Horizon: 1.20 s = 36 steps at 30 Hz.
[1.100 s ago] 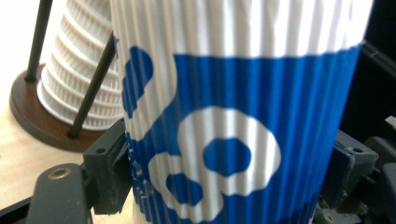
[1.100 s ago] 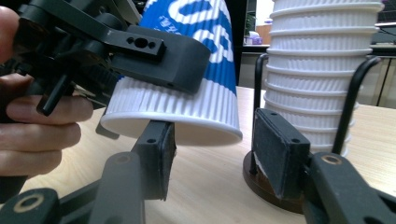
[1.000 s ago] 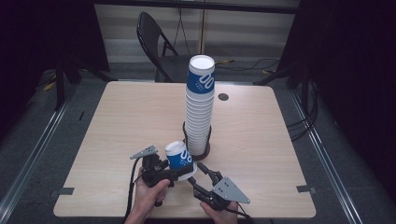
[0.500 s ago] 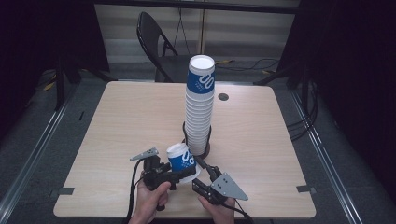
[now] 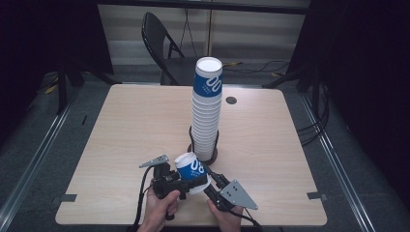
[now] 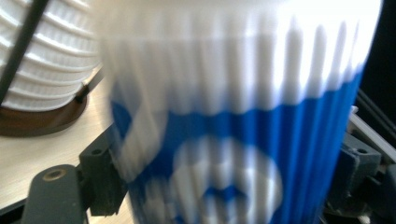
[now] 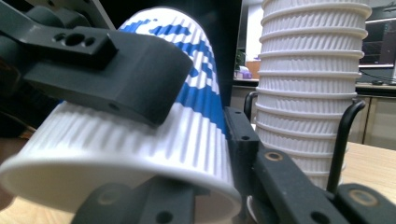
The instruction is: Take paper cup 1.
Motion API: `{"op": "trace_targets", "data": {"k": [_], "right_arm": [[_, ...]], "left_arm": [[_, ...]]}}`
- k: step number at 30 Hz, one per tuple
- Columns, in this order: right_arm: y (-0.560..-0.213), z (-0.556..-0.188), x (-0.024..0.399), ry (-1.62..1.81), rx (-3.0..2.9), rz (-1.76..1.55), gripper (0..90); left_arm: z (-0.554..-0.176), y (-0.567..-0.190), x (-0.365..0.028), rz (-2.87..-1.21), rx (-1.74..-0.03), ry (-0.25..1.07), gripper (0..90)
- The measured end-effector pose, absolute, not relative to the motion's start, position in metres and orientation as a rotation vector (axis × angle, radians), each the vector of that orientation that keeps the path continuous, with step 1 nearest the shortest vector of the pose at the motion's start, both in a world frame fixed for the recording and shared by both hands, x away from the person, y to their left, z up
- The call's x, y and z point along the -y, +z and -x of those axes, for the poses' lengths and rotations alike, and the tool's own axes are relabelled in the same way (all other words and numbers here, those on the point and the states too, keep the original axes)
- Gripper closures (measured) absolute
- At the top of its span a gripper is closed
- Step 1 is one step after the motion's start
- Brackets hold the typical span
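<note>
My left tool [image 5: 186,181] is clamped on a blue-and-white paper cup [image 5: 192,170], tilted, at the near edge of the bench [image 5: 130,125], just in front of the tall cup stack [image 5: 207,111] in its wire holder [image 7: 343,140]. My right tool [image 5: 212,180] has its jaws on the same cup [image 7: 140,135], one against its side and one under its rim.

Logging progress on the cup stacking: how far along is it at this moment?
Done: a tall stack of cups stands upside down in its wire holder. In hand: one loose cup is tilted near the table's front edge, gripped by the left gripper, with the right gripper at it too. Left: probably placing this cup atop the stack.
</note>
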State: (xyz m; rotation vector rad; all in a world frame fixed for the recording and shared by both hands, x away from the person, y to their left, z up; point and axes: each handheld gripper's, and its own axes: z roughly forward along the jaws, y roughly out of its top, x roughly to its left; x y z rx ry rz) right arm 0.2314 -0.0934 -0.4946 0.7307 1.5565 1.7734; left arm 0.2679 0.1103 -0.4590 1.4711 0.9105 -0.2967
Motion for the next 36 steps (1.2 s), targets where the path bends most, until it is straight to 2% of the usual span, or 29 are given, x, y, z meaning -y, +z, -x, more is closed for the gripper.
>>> {"op": "trace_targets", "data": {"k": [8, 11, 15, 18, 21, 24, 29, 32, 36], "right_arm": [[-0.495, -0.231, 0.095, 1.777, -1.599, -0.737, 85.1], [-0.495, -0.230, 0.096, 1.778, -1.606, -0.746, 85.3], [-0.495, -0.230, 0.096, 1.772, -1.623, -0.755, 85.3], [-0.495, -0.231, 0.096, 1.766, -1.653, -0.778, 85.4], [-0.494, -0.231, 0.098, 1.762, -1.694, -0.800, 85.4], [-0.493, -0.231, 0.099, 1.749, -1.707, -0.814, 85.3], [-0.493, -0.231, 0.103, 1.730, -1.766, -0.850, 85.4], [-0.493, -0.231, 0.107, 1.689, -1.815, -0.870, 85.3], [-0.493, -0.231, 0.109, 1.679, -1.845, -0.889, 85.4]], "left_arm": [[-0.272, -0.459, -0.109, -1.481, -0.872, -0.260, 12.9], [-0.276, -0.458, -0.109, -1.482, -0.885, -0.237, 7.5], [-0.283, -0.457, -0.113, -1.475, -0.895, -0.255, 10.6], [-0.287, -0.456, -0.113, -1.490, -0.919, -0.200, 3.7], [-0.295, -0.457, -0.119, -1.443, -0.926, -0.212, 6.6], [-0.296, -0.457, -0.119, -1.447, -0.922, -0.200, 5.9], [-0.297, -0.457, -0.120, -1.470, -0.912, -0.109, 6.2], [-0.296, -0.456, -0.123, -1.470, -0.900, -0.049, 15.5], [-0.294, -0.454, -0.127, -1.486, -0.895, 0.012, 15.6]]}}
